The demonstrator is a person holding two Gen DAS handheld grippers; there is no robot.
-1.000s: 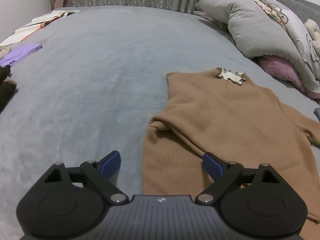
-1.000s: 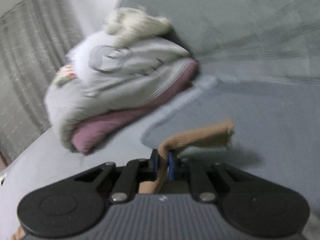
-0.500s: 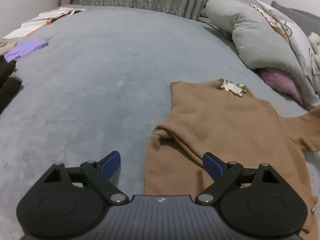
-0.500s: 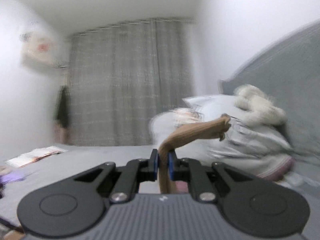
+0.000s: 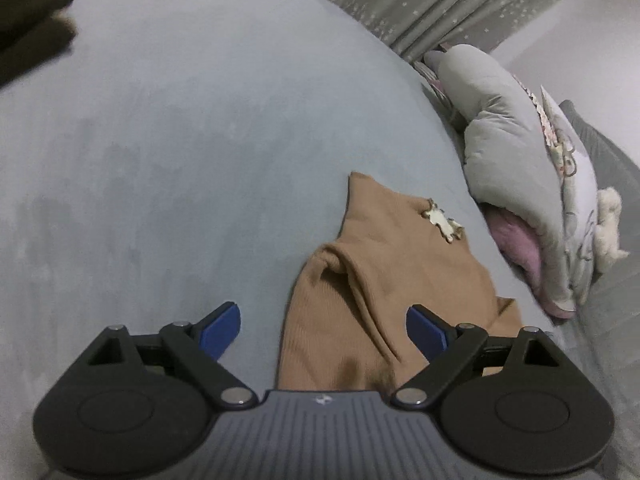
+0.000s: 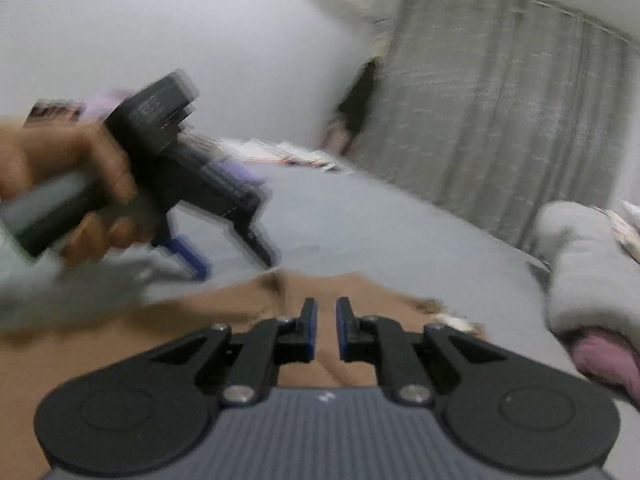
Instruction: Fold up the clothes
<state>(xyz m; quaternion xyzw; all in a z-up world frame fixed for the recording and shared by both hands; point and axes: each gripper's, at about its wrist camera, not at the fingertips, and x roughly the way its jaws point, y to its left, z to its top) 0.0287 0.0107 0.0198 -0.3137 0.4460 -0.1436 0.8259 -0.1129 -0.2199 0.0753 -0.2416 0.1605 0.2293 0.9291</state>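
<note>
Your left fingers [image 5: 224,326] stand wide apart and empty just above the near edge of the brown sweater [image 5: 384,288]; its long axis runs away from you across the bed [image 5: 180,152]. Your right fingers [image 6: 309,330] look nearly closed; blur hides whether they pinch any fabric, though they sit directly over it, so either hand is close.

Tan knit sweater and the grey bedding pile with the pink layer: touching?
Apart. The left wrist view shows a strip of grey bedsheet between the tan knit sweater and the grey bedding pile.

Dim, flat indoor light, no glare, soft shadows. Both fisheye views bend at edges, dark corners. Right view motion-blurred, worst on the hand [image 6: 60,184]; left view mildly soft.
</note>
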